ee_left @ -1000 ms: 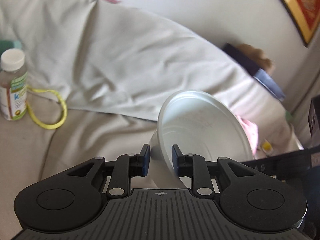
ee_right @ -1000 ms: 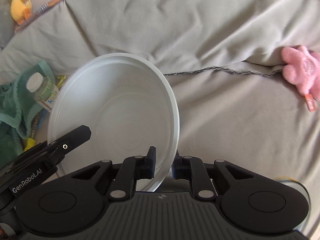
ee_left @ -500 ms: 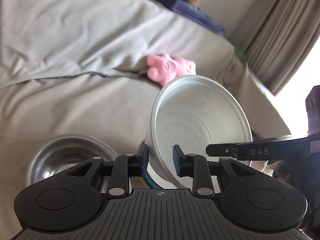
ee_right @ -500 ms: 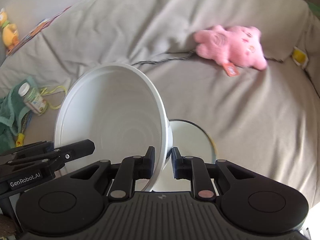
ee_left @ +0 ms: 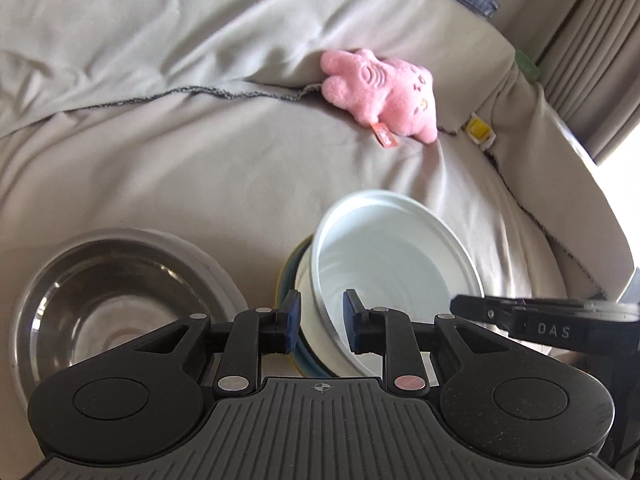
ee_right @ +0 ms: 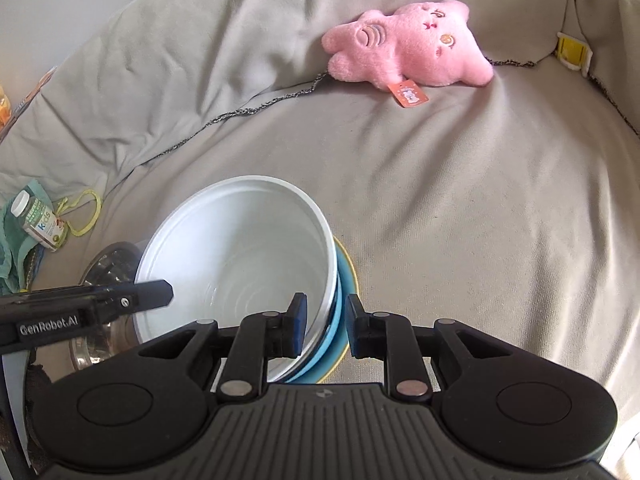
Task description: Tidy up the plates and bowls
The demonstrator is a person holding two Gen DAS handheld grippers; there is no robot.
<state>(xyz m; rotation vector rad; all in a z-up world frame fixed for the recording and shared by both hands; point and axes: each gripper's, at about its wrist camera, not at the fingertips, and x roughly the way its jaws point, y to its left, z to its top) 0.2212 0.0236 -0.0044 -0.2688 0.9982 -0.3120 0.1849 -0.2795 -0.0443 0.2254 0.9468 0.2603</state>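
Observation:
A white bowl [ee_left: 392, 264] [ee_right: 240, 248] rests tilted inside a blue bowl [ee_right: 334, 336] [ee_left: 304, 356], which sits on a yellow-rimmed plate [ee_right: 349, 272] on the grey sofa seat. My left gripper [ee_left: 322, 322] straddles the white bowl's near wall and its jaws are closing on it. On the opposite rim my right gripper [ee_right: 326, 324] is opening; a sliver of blue shows between its outer pad and the wall. A steel bowl [ee_left: 100, 292] [ee_right: 104, 264] stands just left of the stack.
A pink plush toy [ee_left: 380, 92] [ee_right: 408, 52] lies at the sofa's back crease. A yellow clip [ee_left: 480, 130] [ee_right: 572, 50] sits by the armrest. A small bottle [ee_right: 38, 220] and green cloth lie far left. Curtains [ee_left: 592, 52] hang at the right.
Both grippers carried the white bowl across the sofa and lowered it into the blue bowl beside the steel bowl. The right gripper's jaws have parted slightly.

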